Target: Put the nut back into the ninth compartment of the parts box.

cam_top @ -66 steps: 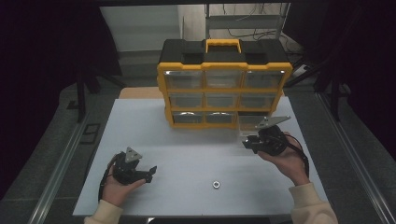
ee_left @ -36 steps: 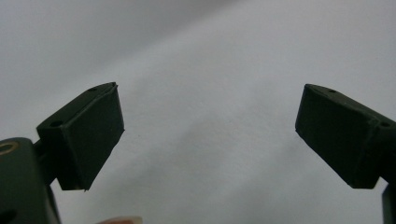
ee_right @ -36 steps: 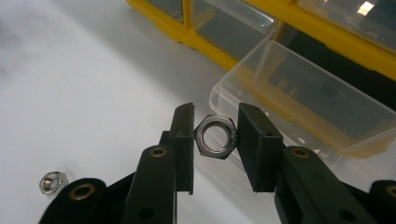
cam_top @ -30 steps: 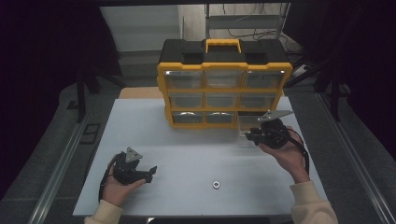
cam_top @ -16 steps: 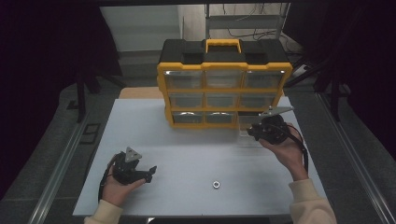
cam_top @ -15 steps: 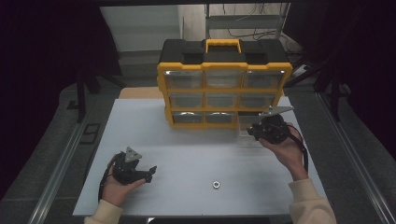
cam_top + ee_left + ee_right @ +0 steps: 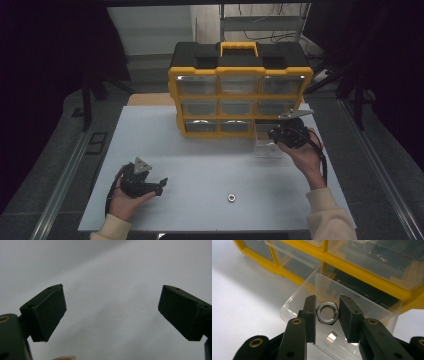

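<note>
My right gripper (image 7: pixel 327 312) is shut on a silver hex nut (image 7: pixel 327 313), which hangs over the pulled-out clear drawer (image 7: pixel 312 293) at the bottom right of the yellow and black organizer (image 7: pixel 240 85). Another small metal piece (image 7: pixel 332 337) lies on the drawer's floor below the nut. In the high view the right gripper (image 7: pixel 274 136) sits by the clear drawer (image 7: pixel 267 145). My left gripper (image 7: pixel 162 184) rests low at the table's front left; its jaws stand wide open over bare white table, with nothing between them (image 7: pixel 112 312). A second hex nut (image 7: pixel 231 198) lies on the table near the front.
The white table (image 7: pixel 200 160) carries the organizer at its back, with several closed clear drawers. Metal rails run along both sides of the table. A shelf with cables stands behind the organizer.
The right hand has carried the nut a little farther toward the organizer and over the open drawer. The left hand and the nut on the table stay where they were.
</note>
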